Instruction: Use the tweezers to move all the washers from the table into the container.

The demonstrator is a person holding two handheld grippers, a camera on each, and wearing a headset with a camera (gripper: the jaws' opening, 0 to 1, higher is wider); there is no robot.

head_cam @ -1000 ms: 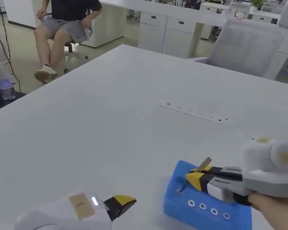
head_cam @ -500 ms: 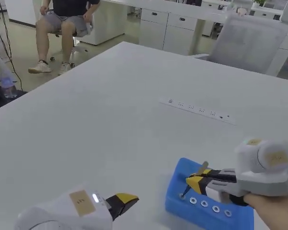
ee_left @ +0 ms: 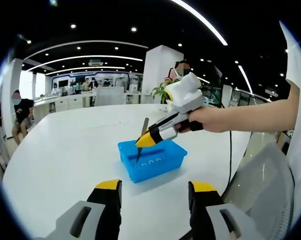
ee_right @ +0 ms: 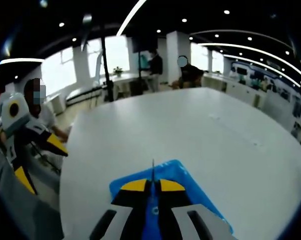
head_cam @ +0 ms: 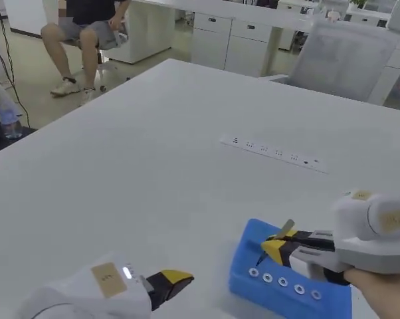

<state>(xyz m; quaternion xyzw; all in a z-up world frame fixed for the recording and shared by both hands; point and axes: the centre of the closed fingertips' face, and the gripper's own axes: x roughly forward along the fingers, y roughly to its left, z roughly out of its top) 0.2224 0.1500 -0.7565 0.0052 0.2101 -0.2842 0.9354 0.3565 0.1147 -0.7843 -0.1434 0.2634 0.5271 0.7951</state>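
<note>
Several washers (head_cam: 282,284) lie in a row inside the blue container (head_cam: 242,287) on the white bench (head_cam: 153,166). The right claw (head_cam: 270,247) (pinching tweezers (head_cam: 286,227)) hangs over it; the left claw (ee_left: 153,187), spread, sits apart to its left.

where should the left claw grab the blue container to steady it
Probably the blue container's left end wall, from above: one jaw inside, one outside. That thin upright wall faces the open left claw, and its near corner clears the tweezers in the right claw.
</note>
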